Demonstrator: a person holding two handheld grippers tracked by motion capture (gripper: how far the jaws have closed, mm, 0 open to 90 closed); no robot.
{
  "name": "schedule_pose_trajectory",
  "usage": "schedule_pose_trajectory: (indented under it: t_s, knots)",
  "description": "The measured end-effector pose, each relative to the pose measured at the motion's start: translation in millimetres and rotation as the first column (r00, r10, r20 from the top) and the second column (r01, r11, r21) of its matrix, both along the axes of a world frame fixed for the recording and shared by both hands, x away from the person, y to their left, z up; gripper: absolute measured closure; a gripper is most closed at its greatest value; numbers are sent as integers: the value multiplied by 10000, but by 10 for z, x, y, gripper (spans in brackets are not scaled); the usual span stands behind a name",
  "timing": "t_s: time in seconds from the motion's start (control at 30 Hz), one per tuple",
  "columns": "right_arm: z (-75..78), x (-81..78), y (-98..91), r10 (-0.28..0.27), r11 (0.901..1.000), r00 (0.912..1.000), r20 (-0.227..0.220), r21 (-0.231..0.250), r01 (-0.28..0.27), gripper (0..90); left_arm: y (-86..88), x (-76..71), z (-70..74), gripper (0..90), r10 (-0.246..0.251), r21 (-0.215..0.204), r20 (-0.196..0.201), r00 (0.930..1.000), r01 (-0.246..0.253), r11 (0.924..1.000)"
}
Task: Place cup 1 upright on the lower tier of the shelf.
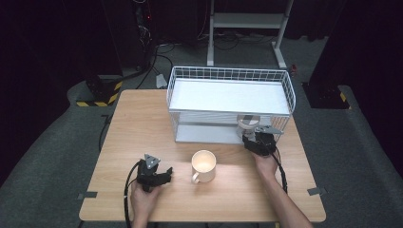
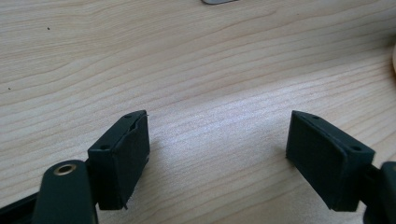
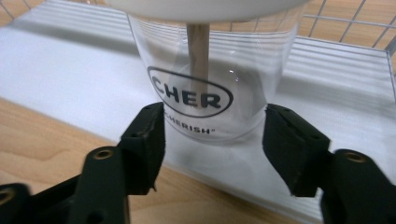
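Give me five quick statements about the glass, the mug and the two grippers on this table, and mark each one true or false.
1. The right gripper has its jaws closed on the clear glass at the bottom shelf of the white wire rack. True.
2. The left gripper holds the white mug. False: its jaws stand open over bare wooden table, with nothing between them.
3. The glass bears dark printed lettering. True.
4. The mug lies on its side. False: it stands upright, mouth up, between the two hands.
5. The mug sits on the rack's top shelf. False: it stands on the table in front of the rack.
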State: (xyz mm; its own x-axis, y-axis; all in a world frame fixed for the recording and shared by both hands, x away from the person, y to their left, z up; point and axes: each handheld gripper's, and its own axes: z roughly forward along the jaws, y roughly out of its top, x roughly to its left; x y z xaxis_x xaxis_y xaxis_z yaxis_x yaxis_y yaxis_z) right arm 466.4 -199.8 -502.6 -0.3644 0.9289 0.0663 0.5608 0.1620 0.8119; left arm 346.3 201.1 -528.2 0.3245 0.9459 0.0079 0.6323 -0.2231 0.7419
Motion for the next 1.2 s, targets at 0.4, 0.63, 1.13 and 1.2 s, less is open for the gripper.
schedule_pose_trajectory:
  t_s: [0.4, 0.63, 1.13, 1.2]
  knots:
    - [32, 166, 48, -265, 9996, 9993, -246, 41, 266, 397, 3, -1, 1, 217, -29, 40, -16, 10000, 29, 10000]
    - [40, 235, 93, -354, 9994, 9993, -122, -19, 354, 408, 0, 0, 0, 217, -2, 1, -1, 10000, 2, 10000]
    - [33, 361, 126, -684, 9977, 9965, -474, -59, 682, 397, 0, 0, 0, 217, 3, -5, 0, 10000, -3, 10000]
    - [32, 360, 123, -666, 9978, 9967, -462, -67, 664, 399, -1, 0, 0, 217, 3, -6, 3, 10000, -3, 10000]
